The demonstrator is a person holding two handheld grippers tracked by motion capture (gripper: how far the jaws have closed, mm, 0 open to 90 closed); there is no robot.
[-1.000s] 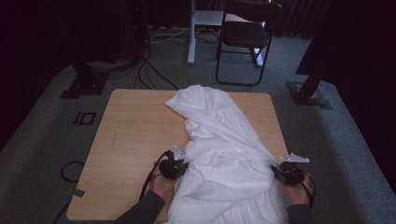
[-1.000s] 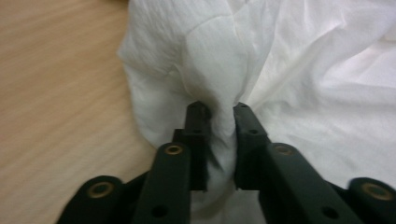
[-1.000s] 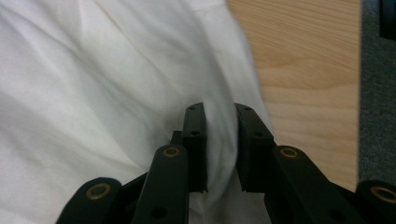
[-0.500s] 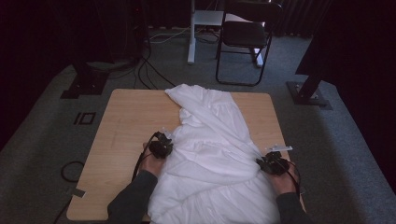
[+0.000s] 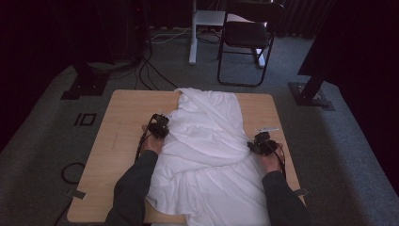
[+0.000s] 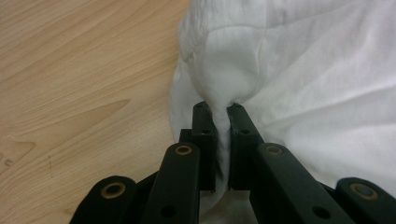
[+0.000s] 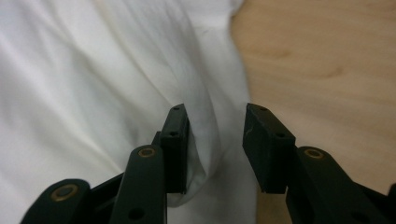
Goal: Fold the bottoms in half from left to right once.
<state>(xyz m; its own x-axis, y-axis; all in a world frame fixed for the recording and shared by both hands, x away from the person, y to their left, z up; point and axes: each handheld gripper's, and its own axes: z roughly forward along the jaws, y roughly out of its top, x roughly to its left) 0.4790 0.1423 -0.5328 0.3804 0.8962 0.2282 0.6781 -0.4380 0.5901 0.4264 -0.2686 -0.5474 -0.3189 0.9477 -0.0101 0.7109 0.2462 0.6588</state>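
high view shows the table (image 5: 117,141), pale wood, with a white cloth (image 5: 207,155) lying rumpled down its middle, from the far edge to the near edge, where it hangs over between the person's sleeves. the left gripper (image 5: 159,127) sits at the cloth's left edge, the right gripper (image 5: 261,144) at its right edge, well apart. in the left gripper view the jaws are pressed nearly together and pinch a fold of the cloth (image 6: 233,70), which bunches up just past the tips. in the right gripper view the jaws have just been opening and stand spread; the cloth (image 7: 93,84) edge lies loose between them, beside the left pad, with bare wood to the right.
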